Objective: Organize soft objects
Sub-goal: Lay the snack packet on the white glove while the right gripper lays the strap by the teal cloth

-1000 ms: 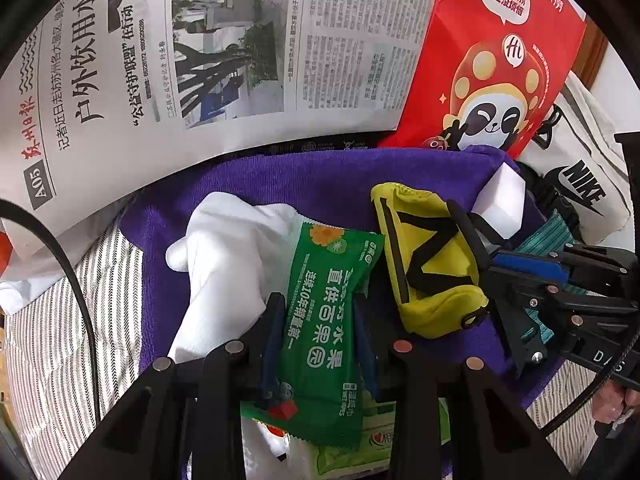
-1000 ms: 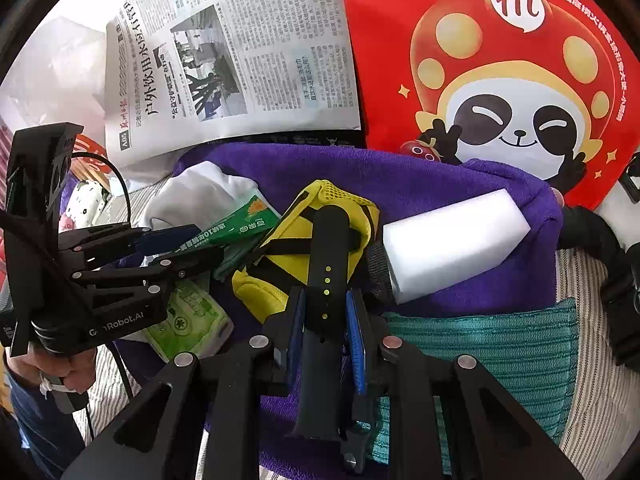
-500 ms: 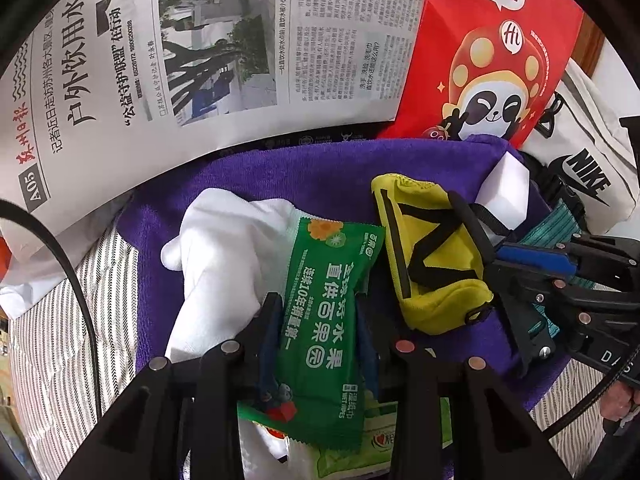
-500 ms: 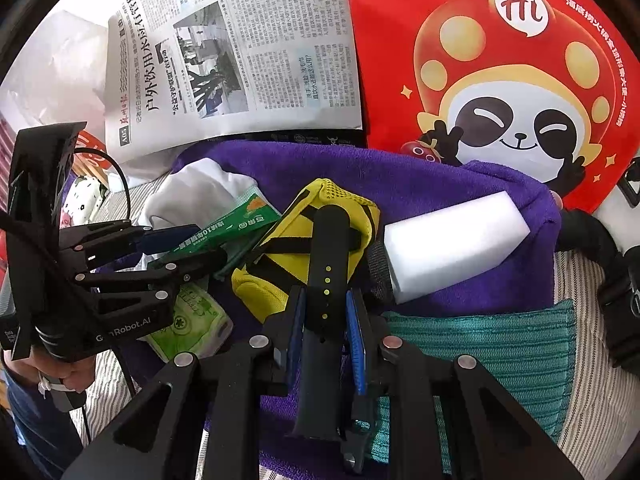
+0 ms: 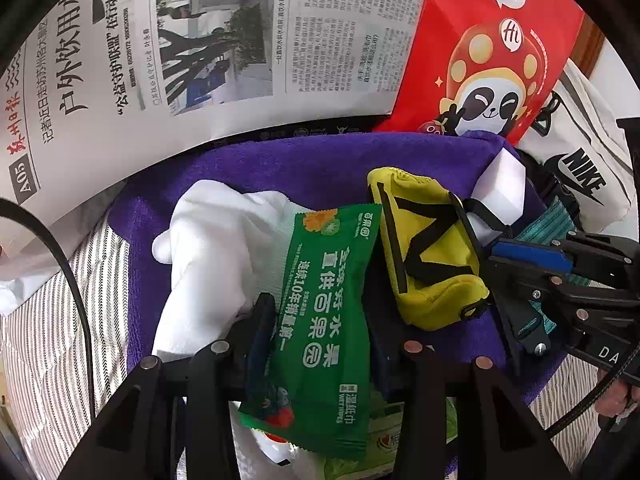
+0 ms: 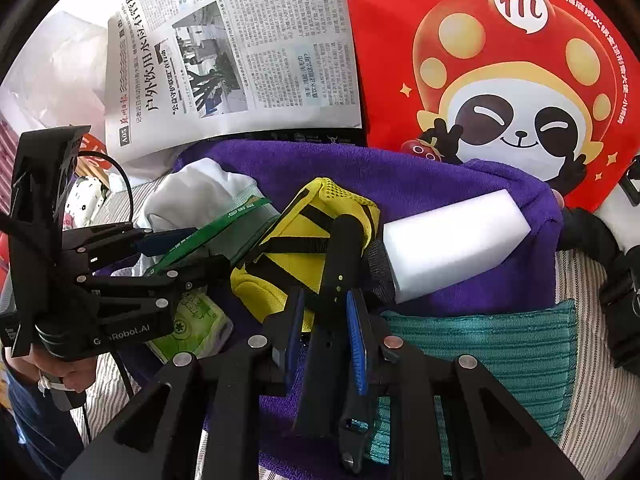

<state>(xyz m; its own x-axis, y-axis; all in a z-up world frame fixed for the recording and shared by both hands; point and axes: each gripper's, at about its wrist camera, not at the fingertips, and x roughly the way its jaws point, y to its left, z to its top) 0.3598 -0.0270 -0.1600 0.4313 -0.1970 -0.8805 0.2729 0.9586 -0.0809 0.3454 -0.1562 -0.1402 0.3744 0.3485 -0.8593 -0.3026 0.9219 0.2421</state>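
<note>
Green wet-wipes packet (image 5: 326,320), flat, glossy, printed with white characters.

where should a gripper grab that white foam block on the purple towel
Grip the white foam block across its narrow width near the free upper-right end, coming from above. It lies flat and long on the purple towel; its lower-left end abuts the yellow pouch, so that end looks crowded.

left hand-held gripper (image 5: 320,320) jaws opening wider
</note>
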